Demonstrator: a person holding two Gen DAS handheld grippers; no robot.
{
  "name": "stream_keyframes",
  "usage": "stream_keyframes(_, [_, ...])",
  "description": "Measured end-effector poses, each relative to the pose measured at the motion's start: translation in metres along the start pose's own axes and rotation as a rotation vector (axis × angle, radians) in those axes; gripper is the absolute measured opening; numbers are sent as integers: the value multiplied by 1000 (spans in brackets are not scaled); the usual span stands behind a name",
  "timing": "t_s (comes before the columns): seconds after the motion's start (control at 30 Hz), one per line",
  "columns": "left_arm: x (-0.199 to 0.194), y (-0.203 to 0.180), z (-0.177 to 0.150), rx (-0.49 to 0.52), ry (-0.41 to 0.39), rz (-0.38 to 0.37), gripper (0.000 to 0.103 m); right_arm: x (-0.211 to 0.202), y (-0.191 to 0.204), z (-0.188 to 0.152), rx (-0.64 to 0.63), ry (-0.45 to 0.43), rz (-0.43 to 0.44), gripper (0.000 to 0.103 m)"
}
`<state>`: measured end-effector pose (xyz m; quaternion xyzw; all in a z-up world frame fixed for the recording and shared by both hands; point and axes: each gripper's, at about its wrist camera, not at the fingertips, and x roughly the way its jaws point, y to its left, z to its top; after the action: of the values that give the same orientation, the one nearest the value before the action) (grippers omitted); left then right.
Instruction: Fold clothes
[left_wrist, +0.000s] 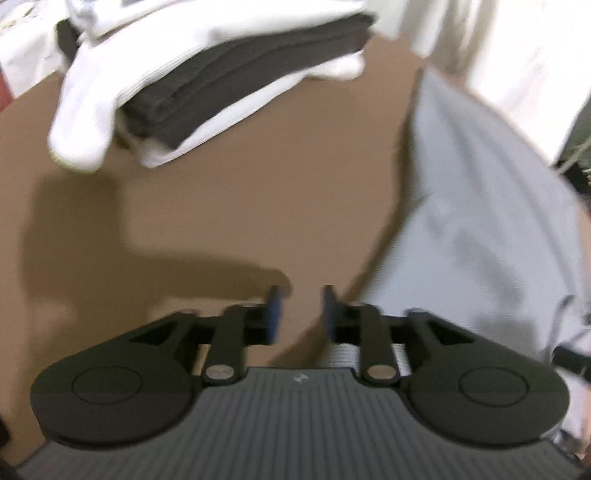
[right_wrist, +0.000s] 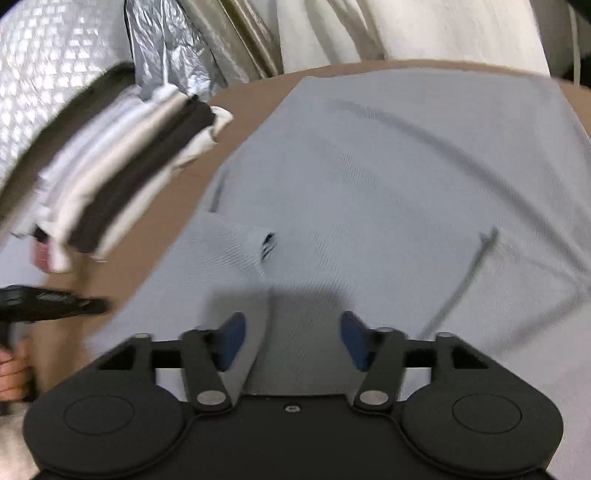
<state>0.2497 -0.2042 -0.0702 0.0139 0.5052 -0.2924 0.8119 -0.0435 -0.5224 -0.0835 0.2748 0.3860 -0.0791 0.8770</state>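
Observation:
A light blue-grey garment (right_wrist: 388, 177) lies spread flat on the brown table (left_wrist: 221, 206), its collar label (right_wrist: 266, 244) near the front. It also shows at the right of the left wrist view (left_wrist: 476, 229). My right gripper (right_wrist: 291, 339) is open and empty, low over the garment's near edge. My left gripper (left_wrist: 301, 310) is open and empty over bare table, just left of the garment's edge. In the right wrist view the left gripper (right_wrist: 48, 306) shows at the left, held by a hand.
A stack of folded white and dark grey clothes (left_wrist: 207, 85) sits at the table's far left; it also shows in the right wrist view (right_wrist: 122, 173). Pale cloth (right_wrist: 406, 29) and silver sheeting (right_wrist: 55, 74) hang behind the table.

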Motion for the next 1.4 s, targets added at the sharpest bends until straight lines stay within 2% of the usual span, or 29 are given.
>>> stream_keyframes(0.03, [0,-7,-1,28,-4,-15,52,-10,0,-7,-8,11,4,65])
stream_keyframes(0.1, [8,-20,-3,91,20,-15,65,-29,-1,-23,-35,25,-16,65])
stream_keyframes(0.17, [22,-33,-9,139,75,-16,70,-46,-7,-38,-42,-7,-89,65])
stream_keyframes(0.2, [30,-40,-13,159,109,-17,68,-55,-13,-44,-27,-26,-127,66])
stream_keyframes(0.23, [38,-44,-16,177,139,-16,43,-61,-24,-45,23,-35,-146,66])
stream_keyframes(0.27, [47,-46,-17,190,160,-11,26,-67,-37,-45,91,-41,-157,66])
stream_keyframes(0.3, [51,-49,-19,209,165,-1,19,-72,-50,-42,160,-49,-137,66])
stream_keyframes(0.33, [43,-54,-21,240,137,18,10,-76,-62,-38,229,-58,-98,66])
stream_keyframes(0.4, [24,-58,-21,261,54,77,6,-85,-81,-30,325,-71,-39,66])
stream_keyframes(0.47, [2,-54,-20,262,-25,152,5,-95,-80,-20,271,-67,-90,67])
stream_keyframes(0.5, [-3,-51,-20,249,-31,156,5,-99,-78,-16,227,-60,-130,67])
stream_keyframes(0.57, [1,-45,-23,222,30,126,5,-109,-78,-10,153,-34,-189,70])
stream_keyframes(0.63, [19,-46,-26,240,98,179,10,-114,-83,-7,109,23,-227,71])
stream_keyframes(0.67, [25,-48,-28,256,104,226,15,-115,-85,-6,79,64,-248,71])
stream_keyframes(0.7, [28,-50,-27,263,104,255,29,-117,-86,-6,41,106,-271,71])
stream_keyframes(0.73, [27,-51,-26,256,97,261,36,-120,-88,-7,1,147,-293,71])
stream_keyframes(0.8, [17,-54,-26,250,67,225,41,-122,-90,-11,-51,230,-298,73])
stream_keyframes(0.83, [11,-57,-27,248,48,196,42,-122,-93,-12,-61,271,-284,78])
stream_keyframes(0.93, [-8,-64,-28,244,-9,107,43,-121,-102,-18,-22,343,-261,79])
stream_keyframes(0.97, [-14,-67,-29,243,-28,77,46,-121,-99,-21,-30,351,-250,79])
stream_keyframes(1.0, [-18,-69,-31,247,-39,63,55,-120,-93,-23,-51,356,-235,79])
stream_keyframes(1.03, [-19,-74,-36,262,-33,81,61,-120,-87,-26,-72,360,-219,79])
stream_keyframes(1.13, [-6,-77,-42,278,-4,160,62,-115,-55,-35,-221,326,-136,79])
stream_keyframes(1.2, [-1,-68,-43,241,7,190,62,-110,-27,-43,-362,313,-95,79])
stream_keyframes(1.3, [0,-52,-39,162,-1,201,62,-103,4,-54,-537,301,-112,79])
stream_keyframes(1.4, [2,-46,-33,104,-19,166,62,-96,4,-40,-528,258,-101,79])
